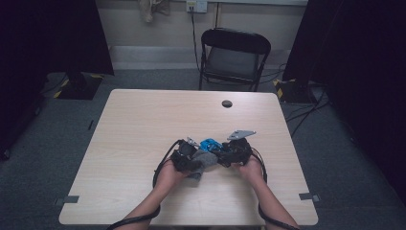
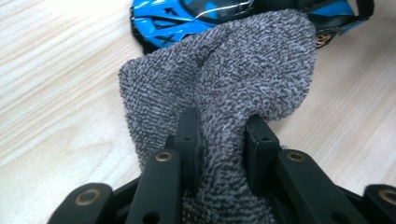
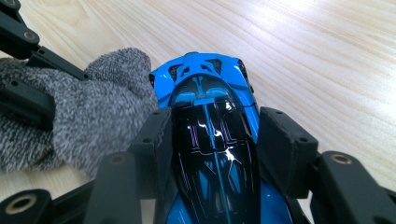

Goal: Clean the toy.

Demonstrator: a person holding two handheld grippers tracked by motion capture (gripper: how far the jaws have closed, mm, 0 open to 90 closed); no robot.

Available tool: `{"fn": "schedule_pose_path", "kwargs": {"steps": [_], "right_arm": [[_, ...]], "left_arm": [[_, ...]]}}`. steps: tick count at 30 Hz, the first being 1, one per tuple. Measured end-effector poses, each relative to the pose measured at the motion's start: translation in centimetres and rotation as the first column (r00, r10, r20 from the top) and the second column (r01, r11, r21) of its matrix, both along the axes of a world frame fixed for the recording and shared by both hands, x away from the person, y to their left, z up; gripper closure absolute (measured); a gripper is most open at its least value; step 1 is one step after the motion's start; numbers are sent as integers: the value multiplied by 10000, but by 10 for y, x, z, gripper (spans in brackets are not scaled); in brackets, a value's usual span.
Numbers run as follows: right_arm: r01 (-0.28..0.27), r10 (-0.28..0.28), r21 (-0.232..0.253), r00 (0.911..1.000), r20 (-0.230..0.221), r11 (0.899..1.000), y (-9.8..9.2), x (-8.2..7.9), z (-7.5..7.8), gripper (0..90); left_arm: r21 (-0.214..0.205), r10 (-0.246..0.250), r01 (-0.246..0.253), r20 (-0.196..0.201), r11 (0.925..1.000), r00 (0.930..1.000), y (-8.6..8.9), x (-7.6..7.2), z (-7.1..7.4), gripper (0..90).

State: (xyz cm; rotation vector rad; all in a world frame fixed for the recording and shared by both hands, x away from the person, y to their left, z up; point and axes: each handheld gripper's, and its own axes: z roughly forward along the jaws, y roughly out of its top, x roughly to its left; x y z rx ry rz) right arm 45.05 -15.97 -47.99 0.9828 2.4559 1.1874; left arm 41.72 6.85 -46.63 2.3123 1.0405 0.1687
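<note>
Grey terry cloth (image 2: 233, 88) is bunched between the jaws of my left gripper (image 2: 225, 140), pinched tight, and its free end is draped against the side of the blue toy car (image 2: 187, 18). My right gripper (image 3: 215, 154) is clamped across the car's body (image 3: 212, 140), one pad on each flank, with the nose pointing away from me along the wooden table (image 3: 327, 56). From the high view both tools meet near the middle of the table's near half, the cloth (image 1: 205, 160) sitting just left of the car (image 1: 210, 144).

I judge this to be the wiping step: the car is steadied while the cloth is rubbed over its bodywork. Whether the cloth is pressing on the paint or merely resting beside it I can't quite tell, since the fold hides the contact.

Next I would keep my right grip steady so the car cannot roll, then drag the cloth across the roof and nose, holding the fabric firmly enough that it doesn't slip out.
</note>
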Motion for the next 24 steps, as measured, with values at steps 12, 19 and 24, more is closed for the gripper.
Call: {"fn": "schedule_pose_path", "kwargs": {"steps": [12,19,24], "right_arm": [[-7,7,4,10000,-4,10000,0,0,0,460],[4,-4,-8,10000,-21,10000,0,0,0,459],[-1,1,-19,10000,-11,10000,0,0,0,459]], "left_arm": [[5,482,-482,84,9988,9988,15,6,0,710],[43,546,-546,74,9985,9985,17,8,0,710],[53,640,-641,76,9979,9979,20,10,0,711]]}}
